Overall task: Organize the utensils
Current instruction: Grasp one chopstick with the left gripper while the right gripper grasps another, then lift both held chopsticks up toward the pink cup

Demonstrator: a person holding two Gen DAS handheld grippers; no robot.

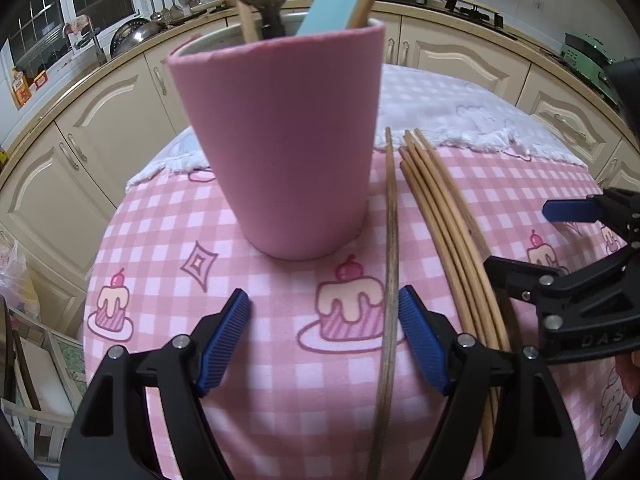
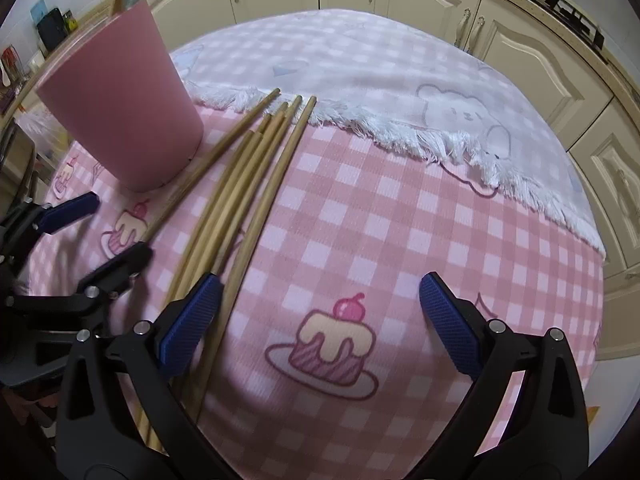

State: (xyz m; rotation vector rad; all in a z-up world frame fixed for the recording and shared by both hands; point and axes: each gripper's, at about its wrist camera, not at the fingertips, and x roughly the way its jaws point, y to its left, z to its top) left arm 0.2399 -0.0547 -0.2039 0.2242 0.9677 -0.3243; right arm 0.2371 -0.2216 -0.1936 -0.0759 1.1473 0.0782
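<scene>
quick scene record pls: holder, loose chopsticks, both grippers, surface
holder: pink cup, upright, already holding utensils
loose chopsticks: one darker chopstick apart beside the cup; bundle of pale chopsticks lying flat to its right
left gripper: jaws open, darker chopstick between them, not clamped
right gripper: jaws open, one pale chopstick inside the left jaw, not clamped
surface: pink checked tablecloth
</scene>
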